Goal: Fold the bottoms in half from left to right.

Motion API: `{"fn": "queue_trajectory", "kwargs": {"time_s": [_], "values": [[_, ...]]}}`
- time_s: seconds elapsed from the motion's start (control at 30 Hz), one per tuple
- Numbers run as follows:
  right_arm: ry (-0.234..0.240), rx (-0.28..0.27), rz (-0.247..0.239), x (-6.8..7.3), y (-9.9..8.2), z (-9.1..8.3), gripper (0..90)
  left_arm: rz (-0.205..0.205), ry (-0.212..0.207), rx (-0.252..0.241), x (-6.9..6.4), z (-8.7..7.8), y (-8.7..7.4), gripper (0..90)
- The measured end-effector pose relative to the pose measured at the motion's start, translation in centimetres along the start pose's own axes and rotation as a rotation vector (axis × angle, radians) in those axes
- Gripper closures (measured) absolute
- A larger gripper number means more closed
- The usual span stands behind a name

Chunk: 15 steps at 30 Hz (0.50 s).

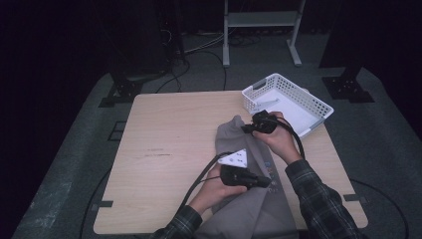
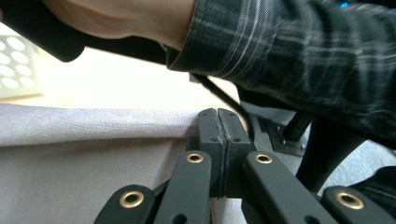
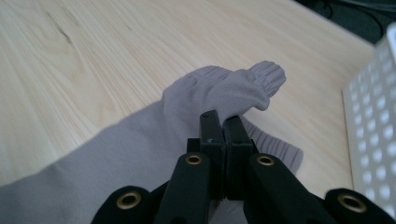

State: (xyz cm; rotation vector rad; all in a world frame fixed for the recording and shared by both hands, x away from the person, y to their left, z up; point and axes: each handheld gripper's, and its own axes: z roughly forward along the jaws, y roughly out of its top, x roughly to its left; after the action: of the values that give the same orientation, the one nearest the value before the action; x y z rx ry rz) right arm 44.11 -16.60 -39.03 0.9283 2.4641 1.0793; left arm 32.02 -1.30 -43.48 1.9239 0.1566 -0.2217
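Grey sweatshirt point(image 1: 249, 199) with unreadable chest print point(image 1: 271, 175), between both claws.

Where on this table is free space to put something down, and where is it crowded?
The table is bare across its left half, from the grey garment to the left edge, and along the far edge left of the white basket. The right side is crowded: basket, garment, left gripper and right gripper.

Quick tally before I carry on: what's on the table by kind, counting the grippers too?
Grey garment: 1
White perforated basket: 1
Grippers: 2, the left gripper and the right gripper, both shut on the garment's fabric
Total: 4
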Motion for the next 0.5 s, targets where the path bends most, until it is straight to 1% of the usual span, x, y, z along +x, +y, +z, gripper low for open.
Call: {"fn": "queue_trajectory", "kwargs": {"time_s": [0.07, 0.17, 0.2, 0.23, 0.27, 0.3, 0.33, 0.37, 0.4, 0.47, 0.5], "values": [[-0.027, 0.023, 0.007, -0.4, -1.2, 0.3, 88.1, -0.015, -0.008, 0.014, 0.2, 1.3, -0.6, 89.1], [-0.041, 0.05, 0.025, -0.9, -3.1, 0.8, 87.1, -0.029, -0.02, 0.052, 0.5, 2.7, -1.4, 87.9], [-0.047, 0.063, 0.028, -1.1, -3.7, 0.9, 86.1, -0.032, -0.022, 0.061, 0.5, 2.9, -1.6, 85.0], [-0.052, 0.077, 0.037, -1.3, -4.3, 0.9, 84.1, -0.033, -0.014, 0.063, 0.5, 3.0, -1.7, 80.7], [-0.057, 0.084, 0.044, -1.5, -4.8, 1.0, 81.2, -0.033, -0.013, 0.07, 0.6, 2.8, -1.7, 77.3], [-0.065, 0.088, 0.051, -1.7, -5.2, 1.0, 76.7, -0.036, -0.009, 0.071, 0.6, 2.5, -1.6, 72.9], [-0.075, 0.094, 0.064, -1.8, -5.7, 0.9, 72.4, -0.033, 0.006, 0.073, 0.6, 1.9, -1.4, 68.4], [-0.084, 0.094, 0.08, -2.0, -6.1, 0.8, 69.6, -0.025, 0.022, 0.073, 0.6, 1.2, -1.3, 66.0], [-0.09, 0.089, 0.086, -2.1, -6.4, 0.5, 66.9, -0.024, 0.039, 0.08, 0.6, 0.3, -1.1, 64.7], [-0.096, 0.066, 0.104, -2.2, -6.9, -0.1, 62.0, -0.024, 0.085, 0.09, 0.7, -1.7, -1.2, 60.8], [-0.102, 0.06, 0.103, -2.2, -7.2, -0.5, 59.3, -0.024, 0.112, 0.101, 0.7, -2.8, -1.3, 60.3]]}}
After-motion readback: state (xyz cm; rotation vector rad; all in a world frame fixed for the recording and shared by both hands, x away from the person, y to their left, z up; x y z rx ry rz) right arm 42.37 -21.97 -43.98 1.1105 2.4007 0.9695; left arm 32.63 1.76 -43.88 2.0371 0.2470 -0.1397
